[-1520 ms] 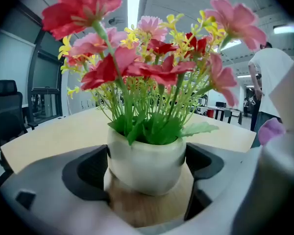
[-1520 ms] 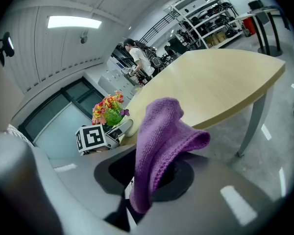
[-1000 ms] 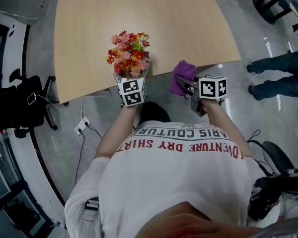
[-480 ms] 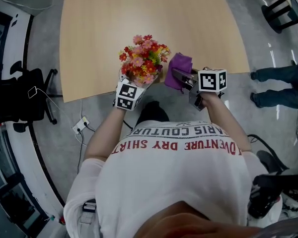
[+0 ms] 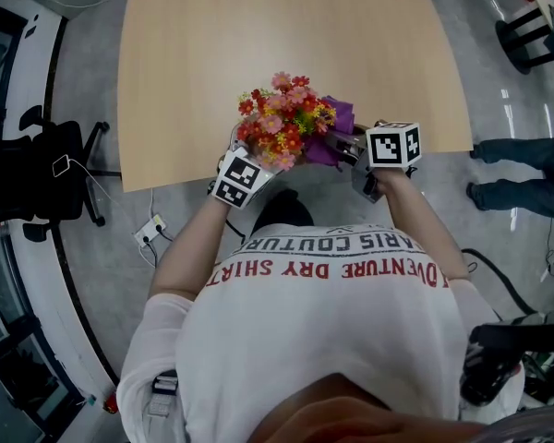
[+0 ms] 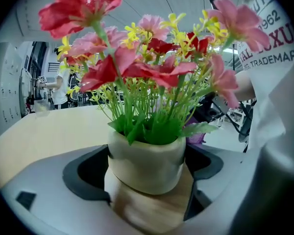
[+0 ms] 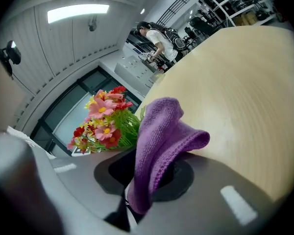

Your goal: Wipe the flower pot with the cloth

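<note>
A cream flower pot (image 6: 147,164) on a wooden base, full of pink, red and yellow flowers (image 5: 283,120), sits between the jaws of my left gripper (image 6: 148,173), which is shut on it and holds it above the table's near edge. My right gripper (image 7: 146,187) is shut on a purple cloth (image 7: 159,143). In the head view the purple cloth (image 5: 336,135) is right beside the flowers, just right of them, with the right gripper (image 5: 349,148) behind it. The pot itself is hidden under the flowers in the head view.
The light wooden table (image 5: 258,35) stretches away in front of me. A black office chair (image 5: 37,173) stands at the left, with a power strip (image 5: 150,233) and cable on the floor. A person's legs (image 5: 522,169) are at the right.
The left gripper has carried the pot to the right and up over the table edge. The right gripper and cloth have closed in, so the cloth now sits against the flowers.
</note>
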The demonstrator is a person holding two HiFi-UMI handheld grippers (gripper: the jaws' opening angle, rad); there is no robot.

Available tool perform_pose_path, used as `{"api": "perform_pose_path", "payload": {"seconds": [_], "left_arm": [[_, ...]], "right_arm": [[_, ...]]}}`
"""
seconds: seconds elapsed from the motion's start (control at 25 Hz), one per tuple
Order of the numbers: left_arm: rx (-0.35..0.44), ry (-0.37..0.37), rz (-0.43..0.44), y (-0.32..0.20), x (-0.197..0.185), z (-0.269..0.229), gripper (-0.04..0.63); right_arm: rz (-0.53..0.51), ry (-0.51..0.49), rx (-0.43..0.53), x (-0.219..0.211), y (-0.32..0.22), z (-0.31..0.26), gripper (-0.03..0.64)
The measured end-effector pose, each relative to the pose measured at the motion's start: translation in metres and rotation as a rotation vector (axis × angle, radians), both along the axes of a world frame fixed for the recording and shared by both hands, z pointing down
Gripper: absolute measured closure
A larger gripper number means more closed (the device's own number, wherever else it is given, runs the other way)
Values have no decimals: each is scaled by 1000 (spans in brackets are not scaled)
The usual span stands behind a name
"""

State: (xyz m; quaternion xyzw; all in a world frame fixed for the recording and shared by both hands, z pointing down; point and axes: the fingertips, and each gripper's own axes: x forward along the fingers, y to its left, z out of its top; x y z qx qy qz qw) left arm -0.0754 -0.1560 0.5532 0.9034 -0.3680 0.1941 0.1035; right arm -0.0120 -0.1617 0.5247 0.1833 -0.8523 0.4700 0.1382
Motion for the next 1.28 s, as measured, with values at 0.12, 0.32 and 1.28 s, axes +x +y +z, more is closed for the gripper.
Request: {"api": "perform_pose_path", "payload": {"seconds": [0.12, 0.32, 1.28], "left_arm": [[-1, 2, 13, -2, 1, 0, 98], [-1, 1, 38, -6, 3, 2, 98], [23, 61, -372, 31, -8, -3, 83]], "right_arm": [[0, 14, -16, -1, -5, 6, 569], [26, 127, -15, 2, -19, 35, 571], [203, 103, 13, 60, 20, 28, 569]]}}
